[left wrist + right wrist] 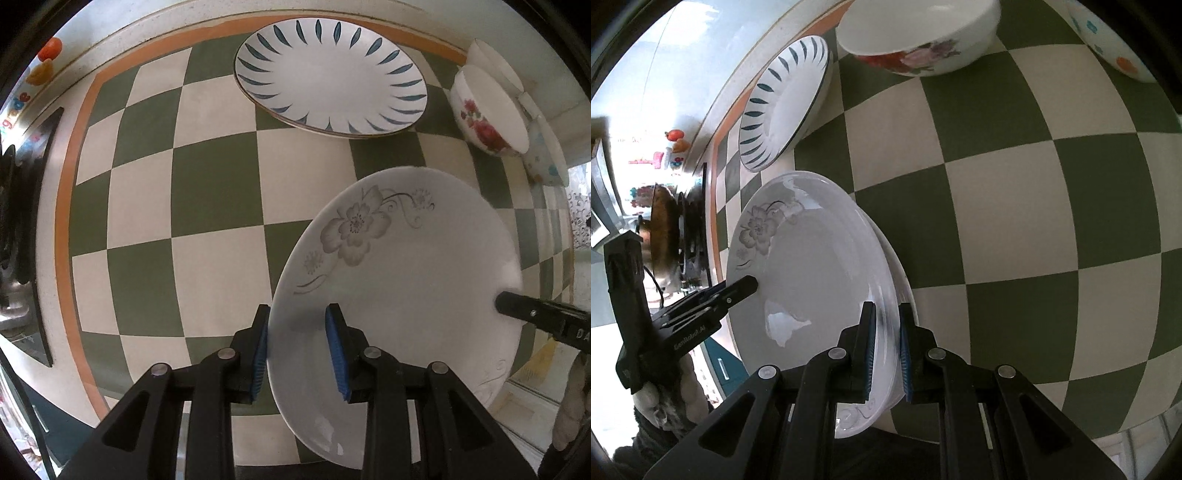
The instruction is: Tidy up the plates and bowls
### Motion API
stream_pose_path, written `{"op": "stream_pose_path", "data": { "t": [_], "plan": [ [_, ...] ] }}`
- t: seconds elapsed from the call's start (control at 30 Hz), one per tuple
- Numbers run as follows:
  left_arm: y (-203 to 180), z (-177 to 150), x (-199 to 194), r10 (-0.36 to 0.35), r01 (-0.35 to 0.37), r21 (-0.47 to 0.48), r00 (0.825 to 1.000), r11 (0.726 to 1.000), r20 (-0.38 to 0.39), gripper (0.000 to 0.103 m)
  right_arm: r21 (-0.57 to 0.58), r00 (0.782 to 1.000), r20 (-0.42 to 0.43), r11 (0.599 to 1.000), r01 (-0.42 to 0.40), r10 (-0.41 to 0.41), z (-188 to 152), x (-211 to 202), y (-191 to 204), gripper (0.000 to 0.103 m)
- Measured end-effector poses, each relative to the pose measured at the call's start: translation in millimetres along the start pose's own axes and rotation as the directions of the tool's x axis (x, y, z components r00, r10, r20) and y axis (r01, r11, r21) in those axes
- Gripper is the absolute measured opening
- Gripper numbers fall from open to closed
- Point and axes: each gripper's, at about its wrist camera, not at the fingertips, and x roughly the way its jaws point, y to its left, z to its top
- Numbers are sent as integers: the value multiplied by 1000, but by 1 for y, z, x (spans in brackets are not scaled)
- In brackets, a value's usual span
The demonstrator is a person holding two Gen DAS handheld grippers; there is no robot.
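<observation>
At lower centre, the left claw (297, 349) and right claw (886, 354) both pinch opposite rims of the grey-flowered plate (399, 295) above the checked bench (207, 206). Uneven pulling could slip it. The blue-petalled plate (332, 77) lies upper centre.

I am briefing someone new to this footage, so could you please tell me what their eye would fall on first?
First, the white plate with a grey flower, held over the green and cream checked table by both grippers: the left gripper clamps its near rim, the right gripper the opposite rim. Next, the plate with blue petal marks lying at the table's far edge, with the rose-patterned bowl to its right.
</observation>
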Motion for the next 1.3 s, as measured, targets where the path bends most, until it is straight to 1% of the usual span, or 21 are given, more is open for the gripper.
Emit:
{"op": "stream_pose_path", "data": {
  "t": [0.07, 0.13, 0.2, 0.33, 0.5, 0.6, 0.73, 0.8, 0.87, 0.93, 1.0, 1.07, 1.17, 1.23, 1.3],
  "plan": [
    [-4, -2, 2, 26, -26, 15, 1000, 1000, -2, 27, -15, 1000, -8, 1000, 14, -14, 2, 2, 4, 14],
    [-5, -3, 5, 35, -34, 18, 999, 999, -7, 27, -29, 999, -10, 999, 31, -31, 3, 2, 8, 14],
    [-7, -4, 5, 36, -36, 22, 999, 999, -2, 27, -48, 998, -19, 997, 54, -55, 4, 2, 13, 14],
    [-6, -6, 4, 41, -40, 20, 999, 999, -5, 27, -43, 997, -41, 997, 66, -68, 8, 1, 15, 15],
    [-8, -8, 2, 33, -33, 24, 999, 999, -2, 27, -53, 992, -61, 993, 109, -112, 8, 0, 24, 20],
    [-1, -5, -3, 39, -39, 26, 999, 999, 0, 27, -57, 991, -66, 992, 114, -118, 7, -1, 24, 21],
    [2, -5, -6, 26, -26, 16, 1000, 1000, 5, 27, -45, 991, -77, 993, 109, -113, 8, -3, 21, 21],
    [6, -5, -12, 22, -22, 10, 1000, 1000, 15, 27, -42, 989, -78, 992, 121, -124, 9, -4, 20, 21],
    [9, -4, -23, 11, -10, -2, 1000, 1000, 22, 27, -43, 985, -88, 989, 143, -146, 10, -4, 19, 21],
    [14, -1, -35, -10, 10, -17, 999, 1000, 46, 27, -40, 986, -94, 990, 134, -137, 10, -8, 18, 21],
    [19, 7, -51, -24, 27, -32, 997, 999, 77, 28, -38, 988, -88, 991, 125, -128, 14, -17, 20, 21],
    [24, 16, -66, -43, 48, -49, 994, 998, 104, 28, -37, 992, -61, 994, 107, -109, 21, -32, 26, 21],
    [35, 41, -83, -72, 83, -82, 988, 993, 137, 28, -58, 998, -11, 996, 66, -67, 40, -57, 44, 21],
    [44, 63, -87, -80, 97, -113, 986, 989, 148, 32, -86, 999, 21, 996, 29, -27, 61, -73, 63, 24],
    [59, 85, -84, -95, 117, -149, 985, 982, 144, 32, -107, 999, 51, 994, 1, 4, 85, -83, 80, 35]
  ]
}}
